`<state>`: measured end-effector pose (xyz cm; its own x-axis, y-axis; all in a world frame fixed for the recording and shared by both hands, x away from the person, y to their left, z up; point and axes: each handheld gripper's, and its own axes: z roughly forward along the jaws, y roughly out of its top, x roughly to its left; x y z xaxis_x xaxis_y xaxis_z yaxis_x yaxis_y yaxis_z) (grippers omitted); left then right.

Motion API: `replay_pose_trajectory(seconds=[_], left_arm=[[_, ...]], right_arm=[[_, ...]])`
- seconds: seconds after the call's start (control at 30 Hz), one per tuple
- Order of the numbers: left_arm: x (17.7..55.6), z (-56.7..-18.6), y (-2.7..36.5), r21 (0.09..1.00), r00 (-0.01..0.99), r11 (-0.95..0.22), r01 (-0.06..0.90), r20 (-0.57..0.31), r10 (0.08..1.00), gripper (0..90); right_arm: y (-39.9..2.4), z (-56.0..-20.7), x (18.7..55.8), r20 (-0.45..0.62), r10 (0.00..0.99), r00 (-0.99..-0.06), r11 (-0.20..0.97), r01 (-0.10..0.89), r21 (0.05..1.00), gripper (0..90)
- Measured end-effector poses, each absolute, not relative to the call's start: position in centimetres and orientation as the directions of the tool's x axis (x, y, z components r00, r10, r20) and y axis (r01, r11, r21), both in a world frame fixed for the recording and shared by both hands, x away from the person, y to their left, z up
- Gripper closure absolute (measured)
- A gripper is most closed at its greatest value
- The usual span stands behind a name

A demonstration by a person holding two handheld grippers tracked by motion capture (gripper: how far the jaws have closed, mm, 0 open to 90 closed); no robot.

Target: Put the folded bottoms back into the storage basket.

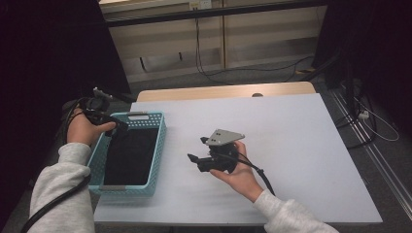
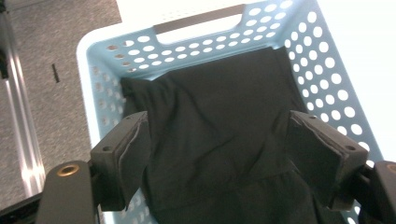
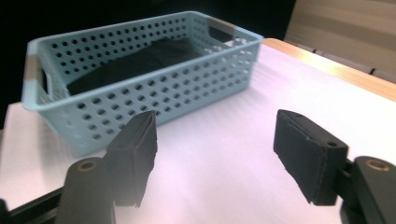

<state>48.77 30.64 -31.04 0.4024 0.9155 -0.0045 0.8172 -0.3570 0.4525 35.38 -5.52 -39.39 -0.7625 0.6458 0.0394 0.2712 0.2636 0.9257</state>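
— Where's the folded black cloth (image 2: 219,135)?

— In the pale blue perforated plastic basket (image 1: 160,141) at the table's left edge. My left gripper (image 2: 219,154) hangs over it, jaws wide, gripping nothing.

— And your right?

— My right gripper (image 1: 198,149) is mid-table, just right of the basket, jaws wide, empty.

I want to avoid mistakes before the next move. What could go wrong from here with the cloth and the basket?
1. The left gripper hangs open over the black cloth in the basket; a shallow pinch may lift one layer and unfold it.
2. The basket sits at the table's left edge, so a pull on the cloth could drag it off.
3. The right gripper is open on the table, apart from the basket, not steadying it.
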Motion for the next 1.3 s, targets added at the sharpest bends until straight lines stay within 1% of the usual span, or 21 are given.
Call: replay_pose_trajectory(seconds=[0.1,0.33,0.47,0.53,0.63,0.7,0.83,0.87,1.3], left_arm=[[48.7,-31.6,30.3,0.448,0.400,-0.345,0.825,-0.030,0.916,22.1],[48.3,-32.3,29.6,0.459,0.411,-0.353,0.815,-0.031,0.911,20.5],[48.0,-32.6,29.2,0.471,0.417,-0.352,0.809,-0.037,0.908,20.1],[47.9,-32.7,28.9,0.473,0.423,-0.355,0.806,-0.041,0.905,20.0],[47.7,-32.9,28.5,0.480,0.442,-0.372,0.794,-0.035,0.897,19.7],[47.6,-33.0,28.2,0.488,0.438,-0.362,0.794,-0.046,0.898,19.4],[47.5,-33.3,27.5,0.487,0.450,-0.371,0.791,-0.053,0.891,19.2],[47.5,-33.4,27.3,0.489,0.455,-0.374,0.788,-0.054,0.889,19.1],[47.3,-33.8,24.7,0.504,0.500,-0.398,0.766,-0.077,0.863,18.0]], right_arm=[[-6.8,-39.8,35.4,0.047,0.653,-0.756,0.264,0.285,0.921,27.2],[-9.7,-40.7,35.0,0.040,0.676,-0.736,0.275,0.302,0.913,25.6],[-11.2,-40.9,34.8,0.046,0.690,-0.722,0.261,0.308,0.915,24.5],[-11.9,-41.1,34.8,0.059,0.697,-0.714,0.259,0.328,0.908,22.8],[-13.0,-41.3,34.6,0.067,0.705,-0.706,0.249,0.336,0.908,22.9],[-13.7,-41.4,34.5,0.073,0.707,-0.703,0.246,0.342,0.907,22.7],[-14.8,-41.7,34.3,0.060,0.724,-0.687,0.243,0.336,0.910,22.7],[-15.2,-41.7,34.3,0.064,0.728,-0.682,0.245,0.347,0.905,22.2],[-17.3,-41.7,33.9,0.082,0.741,-0.667,0.217,0.353,0.910,21.9]])
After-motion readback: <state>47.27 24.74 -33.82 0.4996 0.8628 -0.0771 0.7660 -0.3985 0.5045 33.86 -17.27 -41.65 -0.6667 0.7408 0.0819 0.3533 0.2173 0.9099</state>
